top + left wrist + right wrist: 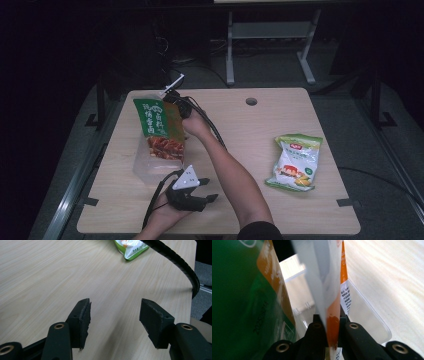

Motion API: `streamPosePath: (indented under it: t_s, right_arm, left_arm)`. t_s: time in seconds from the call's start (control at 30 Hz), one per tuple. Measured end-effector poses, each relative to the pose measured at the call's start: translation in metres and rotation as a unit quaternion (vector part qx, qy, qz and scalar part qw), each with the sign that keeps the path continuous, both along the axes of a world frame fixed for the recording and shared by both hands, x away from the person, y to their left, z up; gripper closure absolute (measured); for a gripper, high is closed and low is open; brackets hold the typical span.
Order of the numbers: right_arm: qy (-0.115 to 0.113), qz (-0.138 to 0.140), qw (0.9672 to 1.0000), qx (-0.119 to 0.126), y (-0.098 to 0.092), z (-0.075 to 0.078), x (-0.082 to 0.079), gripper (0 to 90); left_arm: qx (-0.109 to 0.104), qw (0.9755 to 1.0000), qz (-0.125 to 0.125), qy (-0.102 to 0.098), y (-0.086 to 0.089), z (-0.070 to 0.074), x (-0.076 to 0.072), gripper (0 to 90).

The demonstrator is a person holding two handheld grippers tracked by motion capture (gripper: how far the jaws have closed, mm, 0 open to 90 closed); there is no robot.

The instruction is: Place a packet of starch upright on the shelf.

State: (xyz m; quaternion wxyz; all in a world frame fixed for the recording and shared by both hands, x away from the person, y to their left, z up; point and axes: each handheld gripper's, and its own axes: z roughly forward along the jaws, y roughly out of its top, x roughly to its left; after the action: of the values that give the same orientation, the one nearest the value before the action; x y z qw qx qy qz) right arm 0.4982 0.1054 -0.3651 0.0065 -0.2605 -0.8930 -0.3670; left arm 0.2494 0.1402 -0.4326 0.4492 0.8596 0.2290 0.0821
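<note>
Dark floor and grey metal frame legs [230,47] surround a pale wooden worktop [240,145] with a round cable hole [251,101] near its far edge.

On the worktop, left of its middle, stands a clear plastic container [150,167]. Its wall also shows in the right hand-held gripper's view [367,315], behind the packet. Above the container, a large green and orange snack packet [159,127] is held upright, its lower end at or inside the container's opening; whether it touches the bottom I cannot tell.

Well to the right of the container, apart from everything else, a smaller green and white snack bag [295,162] lies flat on the worktop. One corner of it shows at the top of the left hand-held gripper's view [130,248].

The person's right forearm [235,175] reaches across from the near edge to the container's far right side. There the right hand-held gripper [181,106] is clenched on the packet's edge; in its own view the two black jaws [333,332] pinch the orange and white seam [332,315] between them.

The left hand-held gripper [192,192] sits just in front of the container, near the worktop's front edge, with its grey plate on top. Its jaws stand apart, released, with only bare wood between the pads [83,315].
</note>
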Motion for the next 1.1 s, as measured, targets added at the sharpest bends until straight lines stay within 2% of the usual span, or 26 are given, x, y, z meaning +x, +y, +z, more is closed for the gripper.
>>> streamPosePath:
  t_s: [0.03,0.1,0.17,0.23,0.3,0.4,0.5,0.53,0.63,0.77,0.87,1.03,1.1]
  right_arm:
    - [-0.013,0.005,0.9999,0.008,-0.001,0.001,-0.003,90.0]
    - [-0.023,0.004,0.9994,0.025,-0.002,0.005,-0.006,90.0]
    - [-0.03,0.003,0.998,0.056,-0.003,0.01,-0.01,90.0]
    - [-0.048,0.014,0.9938,0.1,-0.006,0.012,-0.011,90.0]
    - [-0.067,0.018,0.9923,0.103,-0.006,0.009,-0.011,90.0]
    - [-0.056,0.018,0.9887,0.138,-0.011,-0.001,-0.006,90.0]
    - [-0.063,0.026,0.9879,0.139,-0.017,-0.004,-0.005,90.0]
    - [-0.059,0.03,0.9876,0.142,-0.02,-0.006,-0.004,89.9]
    - [-0.042,0.016,0.9892,0.139,-0.027,-0.01,0.001,89.9]
    - [-0.044,0.016,0.9888,0.142,-0.032,-0.007,0.002,89.9]
    - [-0.034,0.012,0.9863,0.161,-0.036,-0.011,0.005,89.9]
    - [-0.032,0.011,0.9872,0.156,-0.026,-0.022,0.001,89.9]
    - [-0.028,0.009,0.9859,0.165,-0.023,-0.028,0.001,89.8]
  left_arm:
    - [-0.001,1.0,0.0,0.0,0.0,0.0,0.0,41.9]
    - [-0.001,1.0,0.001,0.0,0.001,0.001,0.0,41.9]
    - [0.001,1.0,0.001,0.0,0.001,0.001,0.0,41.9]
    - [0.002,1.0,-0.001,-0.002,0.001,0.001,0.001,41.9]
    - [0.002,1.0,-0.001,-0.002,0.001,0.001,0.0,41.9]
    - [0.001,1.0,-0.002,0.0,0.001,0.0,0.001,41.9]
    - [0.001,1.0,-0.002,-0.001,0.002,0.001,0.001,41.9]
    - [0.001,1.0,-0.002,-0.001,0.002,0.001,0.001,41.9]
    - [0.002,1.0,-0.003,0.0,0.001,0.001,0.001,41.9]
    - [0.001,1.0,-0.003,0.001,0.0,0.0,0.001,41.9]
    - [0.003,1.0,-0.004,0.002,0.0,0.0,0.001,42.0]
    - [0.001,1.0,-0.005,0.002,0.0,0.0,0.001,42.2]
    - [0.0,1.0,-0.005,0.002,0.0,0.0,0.001,42.3]
